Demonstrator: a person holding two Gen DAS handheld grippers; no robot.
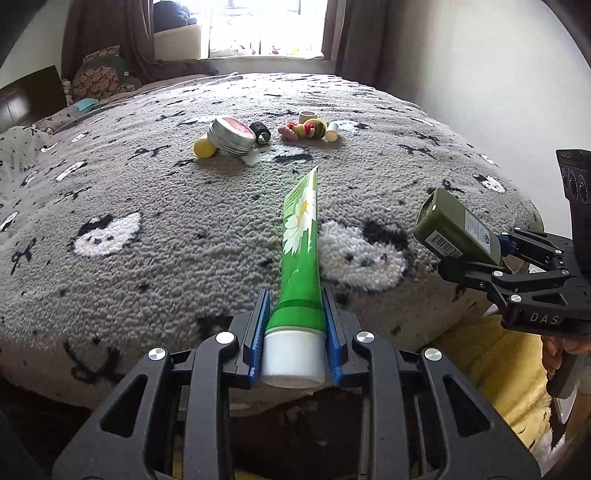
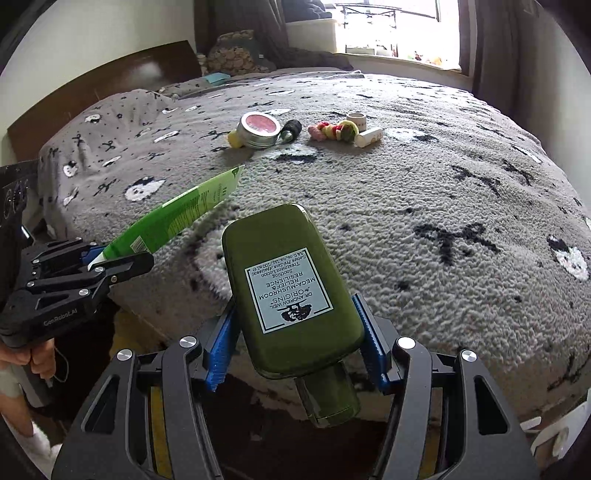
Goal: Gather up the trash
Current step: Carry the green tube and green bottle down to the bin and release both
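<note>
My left gripper (image 1: 294,325) is shut on a green tube (image 1: 301,251) with a white cap, clamped at the cap end with its flat tail sticking out over the bed. The same tube (image 2: 177,218) shows at the left of the right wrist view. An olive-green lotion bottle (image 2: 288,284) is clamped by its lower body in my right gripper (image 2: 295,332), label up, cap toward the camera. That bottle (image 1: 454,229) appears at the right of the left wrist view. Both grippers hover at the near edge of the bed (image 1: 147,206).
Mid-bed lie a round metal tin (image 1: 231,134), a yellow ball (image 1: 204,148), a black cap (image 1: 260,133), a knitted toy (image 1: 304,130) and a small white tube (image 1: 331,132). Pillows and a headboard (image 2: 110,92) stand at the left; a window (image 1: 266,26) behind. A hand (image 2: 40,360) holds the left gripper's handle.
</note>
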